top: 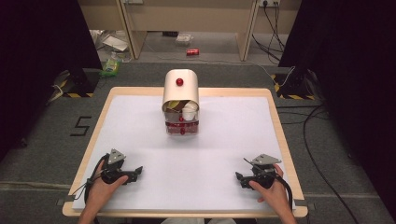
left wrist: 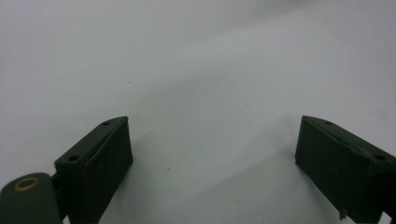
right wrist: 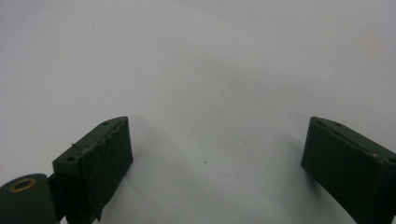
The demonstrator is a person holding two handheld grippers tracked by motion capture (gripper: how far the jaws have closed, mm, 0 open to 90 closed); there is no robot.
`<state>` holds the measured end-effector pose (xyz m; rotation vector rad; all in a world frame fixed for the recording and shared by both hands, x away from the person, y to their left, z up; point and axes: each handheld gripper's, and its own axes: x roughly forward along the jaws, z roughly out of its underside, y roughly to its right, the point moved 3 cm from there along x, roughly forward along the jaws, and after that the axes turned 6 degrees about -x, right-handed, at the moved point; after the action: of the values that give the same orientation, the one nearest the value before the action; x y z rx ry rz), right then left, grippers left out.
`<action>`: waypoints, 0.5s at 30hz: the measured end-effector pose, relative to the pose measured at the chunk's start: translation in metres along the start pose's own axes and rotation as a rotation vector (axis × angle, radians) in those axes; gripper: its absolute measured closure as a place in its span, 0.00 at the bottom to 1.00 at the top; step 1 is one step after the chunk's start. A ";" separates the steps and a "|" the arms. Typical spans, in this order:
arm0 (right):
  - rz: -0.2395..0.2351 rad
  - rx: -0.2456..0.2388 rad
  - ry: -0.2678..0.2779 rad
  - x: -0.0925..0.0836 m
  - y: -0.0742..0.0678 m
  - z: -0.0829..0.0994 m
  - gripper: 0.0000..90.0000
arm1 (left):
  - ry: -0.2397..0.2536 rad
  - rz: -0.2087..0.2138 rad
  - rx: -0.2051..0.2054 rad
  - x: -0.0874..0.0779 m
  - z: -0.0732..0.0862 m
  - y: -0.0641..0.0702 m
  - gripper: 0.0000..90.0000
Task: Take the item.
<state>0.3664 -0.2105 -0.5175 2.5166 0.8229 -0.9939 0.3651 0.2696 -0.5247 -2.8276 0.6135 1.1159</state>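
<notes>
We are seeing the left claw [top: 138, 171] lying low on the white-topped table with a light wooden rim [top: 196, 154], near the front left corner, held by the person's left hand [top: 103, 186]. In the left gripper view its jaws are standing wide apart, nothing between them, just bare white surface. The right claw [top: 238, 177] is resting near the front right corner in the right hand [top: 271, 189]; in the right gripper view its jaws are also gaping wide, gripping nothing. Both claws are pointing inward toward each other, well apart. The cream round-topped container with a red knob [top: 180, 93] is standing upright at the table's far middle, well apart from both claws. Its clear lower part is showing a white cup [top: 189, 112], something brown and small red pieces [top: 181, 128] inside.
</notes>
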 end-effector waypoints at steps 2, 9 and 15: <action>0.000 0.000 0.000 0.000 0.000 0.000 0.10 | 0.000 0.001 -0.001 0.000 0.000 0.000 0.11; -0.008 -0.003 0.045 -0.005 -0.005 -0.011 0.18 | 0.000 0.002 -0.001 0.000 0.000 0.000 0.11; -0.072 -0.081 0.109 -0.008 -0.022 -0.035 0.17 | 0.000 0.002 -0.002 0.000 0.000 0.000 0.11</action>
<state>0.3661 -0.1796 -0.4893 2.5059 0.9721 -0.8328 0.3652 0.2697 -0.5248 -2.8292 0.6160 1.1166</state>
